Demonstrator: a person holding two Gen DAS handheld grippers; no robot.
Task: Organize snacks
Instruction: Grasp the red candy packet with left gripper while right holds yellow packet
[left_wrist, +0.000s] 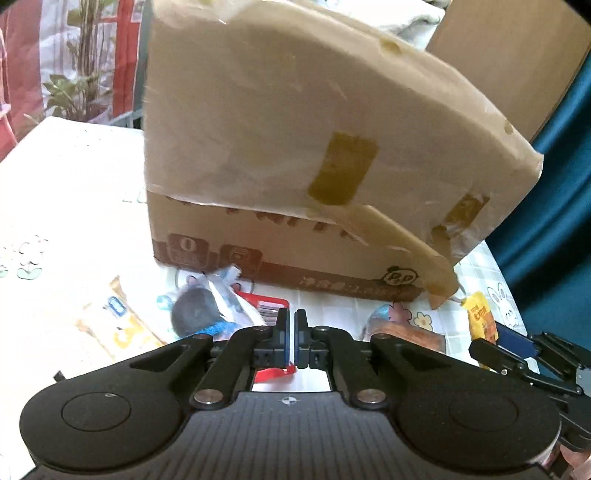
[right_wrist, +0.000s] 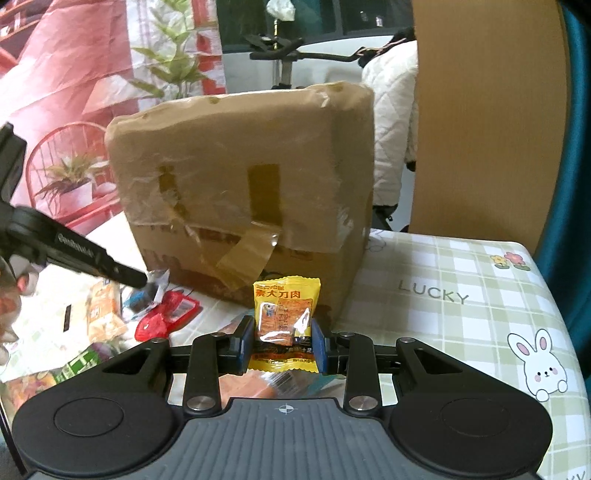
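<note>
A taped cardboard box (left_wrist: 295, 155) stands on the table, also in the right wrist view (right_wrist: 240, 184). My right gripper (right_wrist: 283, 338) is shut on a yellow snack packet (right_wrist: 284, 321) held upright in front of the box; the packet also shows in the left wrist view (left_wrist: 480, 317). My left gripper (left_wrist: 291, 332) is shut and holds nothing, low over a red packet (left_wrist: 271, 306). The red packet (right_wrist: 166, 317) lies left of the box. A grey-blue packet (left_wrist: 207, 306) and a pale yellow packet (left_wrist: 118, 321) lie near it.
The table has a checked cloth (right_wrist: 461, 295) with a rabbit print and the word LUCKY. More snack packets (right_wrist: 99, 314) lie at the left. A brown board (right_wrist: 487, 118) and a teal chair back (right_wrist: 576, 184) stand behind. The left gripper's body (right_wrist: 74, 254) reaches in from the left.
</note>
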